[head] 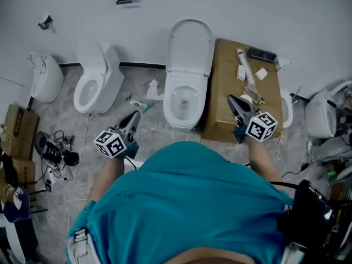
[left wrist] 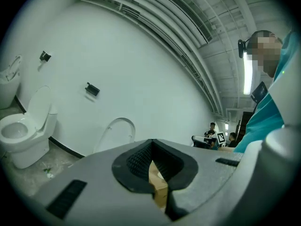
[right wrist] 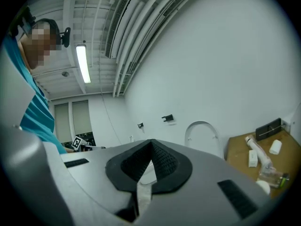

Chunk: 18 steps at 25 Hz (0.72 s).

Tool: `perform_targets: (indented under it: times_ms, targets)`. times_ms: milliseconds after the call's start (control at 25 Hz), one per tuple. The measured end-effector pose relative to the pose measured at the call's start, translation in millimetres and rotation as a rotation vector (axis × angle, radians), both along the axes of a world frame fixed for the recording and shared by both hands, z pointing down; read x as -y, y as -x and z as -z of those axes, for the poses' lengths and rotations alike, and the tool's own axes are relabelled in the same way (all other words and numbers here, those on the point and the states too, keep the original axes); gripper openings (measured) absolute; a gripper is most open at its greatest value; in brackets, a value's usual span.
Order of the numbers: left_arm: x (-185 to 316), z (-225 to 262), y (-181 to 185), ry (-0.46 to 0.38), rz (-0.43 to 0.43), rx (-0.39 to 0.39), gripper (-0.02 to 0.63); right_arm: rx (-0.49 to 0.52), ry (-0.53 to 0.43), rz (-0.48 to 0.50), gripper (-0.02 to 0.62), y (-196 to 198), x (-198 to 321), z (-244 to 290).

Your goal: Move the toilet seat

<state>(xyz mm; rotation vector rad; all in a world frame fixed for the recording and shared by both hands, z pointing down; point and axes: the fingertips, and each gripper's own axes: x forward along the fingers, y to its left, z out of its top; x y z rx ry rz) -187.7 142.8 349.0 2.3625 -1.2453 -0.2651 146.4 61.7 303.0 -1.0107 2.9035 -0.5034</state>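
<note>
toilet seat: on the middle toilet, straight ahead of you; the raised panel stands upright against the wall behind the bowl. You cannot tell from here whether a ring also lies flat on the bowl.
bowl: open to view, only its drain showing inside.
left gripper: low and left of the middle toilet's front, over the floor; its fingers are pressed together with nothing pinched.
right gripper: right of the middle toilet, over the box's near corner; its fingers are also pressed together, holding nothing.
cardboard box: closed, standing just beside the middle toilet's right flank. On its top lie a white tube, a small white packet and a flat black item.
floor scraps: white bits just left of the middle toilet, between it and the neighbouring toilet.
cables: a tangle on the floor well to the left of the middle toilet.
other toilets: one far left, one far right, both well apart from the middle toilet.
</note>
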Motion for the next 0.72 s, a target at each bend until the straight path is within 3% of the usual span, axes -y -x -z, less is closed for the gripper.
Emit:
perform_targets:
  times_ms: [160, 320, 720]
  targets:
    - [32, 0, -70, 0.025, -0.024, 0.038, -0.003, 0.001, 0.005, 0.026, -0.008, -49, 33, -6]
    - [47, -10, -114, 0.077, -0.070, 0.100, -0.003, 0.028, 0.019, 0.037, -0.008, -76, 55, -21]
    - [80, -53, -137, 0.145, -0.169, 0.169, -0.003, 0.017, 0.061, 0.009, -0.008, -79, 70, -54]
